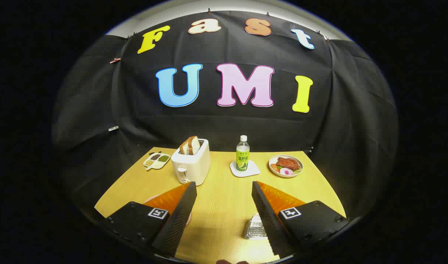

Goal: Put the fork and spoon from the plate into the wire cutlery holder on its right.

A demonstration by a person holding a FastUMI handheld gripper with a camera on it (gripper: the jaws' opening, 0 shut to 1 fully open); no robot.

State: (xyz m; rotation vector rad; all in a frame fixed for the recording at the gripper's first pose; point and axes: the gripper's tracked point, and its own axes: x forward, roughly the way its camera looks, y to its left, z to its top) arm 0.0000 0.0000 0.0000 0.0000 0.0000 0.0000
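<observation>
Table (224, 205) layout: toaster (191, 165) holding bread (189, 145) left of centre; condiment tray (157, 160) further left; bottle (242, 154) on coaster (244, 169) centre; food plate (285, 165) right; wire holder (255, 228) lower right.

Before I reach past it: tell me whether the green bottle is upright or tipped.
Upright. The bottle stands cap-up on a white coaster, beyond the open, empty gripper, beside the toaster.

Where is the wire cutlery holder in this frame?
In the gripper view the wire cutlery holder stands on the table, partly hidden behind the right finger of the open tool, nearer than the bottle.
</observation>
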